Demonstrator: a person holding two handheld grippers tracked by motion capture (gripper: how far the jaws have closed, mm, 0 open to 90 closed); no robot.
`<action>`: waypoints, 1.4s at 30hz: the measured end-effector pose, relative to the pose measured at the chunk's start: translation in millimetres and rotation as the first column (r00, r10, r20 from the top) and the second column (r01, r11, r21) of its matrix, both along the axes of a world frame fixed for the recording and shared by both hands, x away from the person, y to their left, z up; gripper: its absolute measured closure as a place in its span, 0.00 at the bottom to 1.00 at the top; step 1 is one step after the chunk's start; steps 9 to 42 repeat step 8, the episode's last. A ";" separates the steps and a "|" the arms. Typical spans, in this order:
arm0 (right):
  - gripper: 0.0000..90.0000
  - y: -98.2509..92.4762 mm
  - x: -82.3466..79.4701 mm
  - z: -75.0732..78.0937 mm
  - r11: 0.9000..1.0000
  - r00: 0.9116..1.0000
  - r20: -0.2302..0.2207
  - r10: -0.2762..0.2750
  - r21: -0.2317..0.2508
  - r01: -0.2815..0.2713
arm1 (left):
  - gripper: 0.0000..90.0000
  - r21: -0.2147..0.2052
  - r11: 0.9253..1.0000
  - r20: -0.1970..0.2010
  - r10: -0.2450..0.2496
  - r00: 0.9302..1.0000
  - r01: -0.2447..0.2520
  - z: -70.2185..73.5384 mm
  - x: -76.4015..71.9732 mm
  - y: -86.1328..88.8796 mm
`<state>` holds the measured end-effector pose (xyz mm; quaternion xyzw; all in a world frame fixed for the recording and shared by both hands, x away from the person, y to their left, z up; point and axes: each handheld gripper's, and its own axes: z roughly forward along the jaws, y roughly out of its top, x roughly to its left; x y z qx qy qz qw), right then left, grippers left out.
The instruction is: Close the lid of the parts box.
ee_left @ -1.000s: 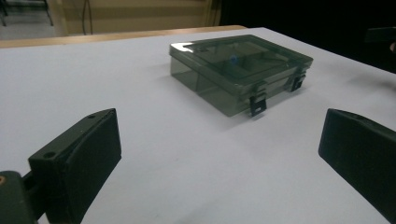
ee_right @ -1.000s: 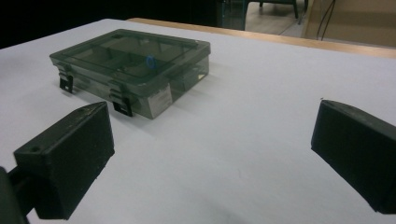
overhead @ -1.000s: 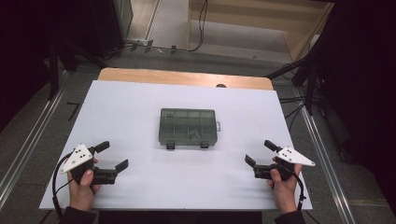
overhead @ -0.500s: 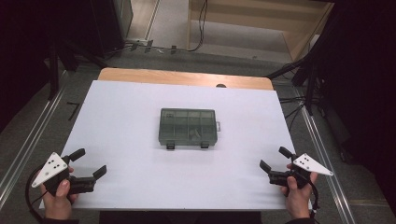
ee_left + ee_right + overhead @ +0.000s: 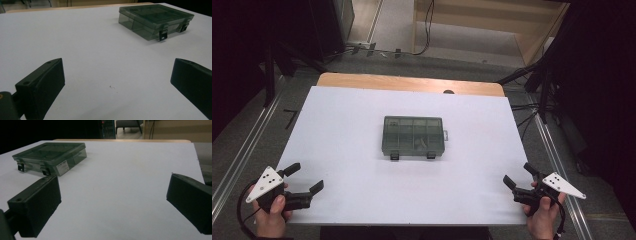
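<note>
A dark translucent compartment box (image 5: pixel 413 136) lies shut at the middle of the white table (image 5: pixel 347 120), its two latches toward me. My left gripper (image 5: pixel 306 177) is held near the front left corner, open, with nothing between its jaws. My right gripper (image 5: pixel 517 174) is near the front right edge, also open and empty. In the left gripper view the box (image 5: pixel 155 20) lies far ahead to the right of the wide-apart jaws of the left gripper (image 5: pixel 117 75). In the right gripper view the box (image 5: pixel 50 155) sits ahead to the left of the right gripper (image 5: pixel 113 195).
A wooden strip (image 5: pixel 412 82) runs along the table's far edge. Metal rails (image 5: pixel 242 150) flank the table on the floor at both sides, with cables (image 5: pixel 532 107) at the right. Wide bare table surface surrounds the box.
Both hands have drawn their grippers outward and back toward the table's front corners over the last second. The box has not moved. Both grippers stay open.
</note>
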<state>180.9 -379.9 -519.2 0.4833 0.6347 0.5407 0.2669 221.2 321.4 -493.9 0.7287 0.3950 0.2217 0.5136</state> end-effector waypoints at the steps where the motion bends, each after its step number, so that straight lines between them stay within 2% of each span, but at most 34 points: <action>1: 0.00 -0.2 -0.1 -0.3 1.000 1.000 0.001 -0.006 0.005 0.006 | 0.00 -0.008 1.000 0.002 0.001 1.000 -0.001 0.0 0.1 1.2; 6: 0.00 -2.8 -0.2 -0.4 1.000 1.000 0.004 -0.006 0.031 0.006 | 0.00 -0.016 1.000 -0.001 0.014 1.000 -0.014 -1.0 0.8 1.9; 42: 0.00 -2.2 0.0 -0.7 1.000 1.000 0.004 -0.005 0.023 0.005 | 0.00 -0.017 1.000 -0.008 0.019 1.000 -0.019 -1.5 2.3 1.5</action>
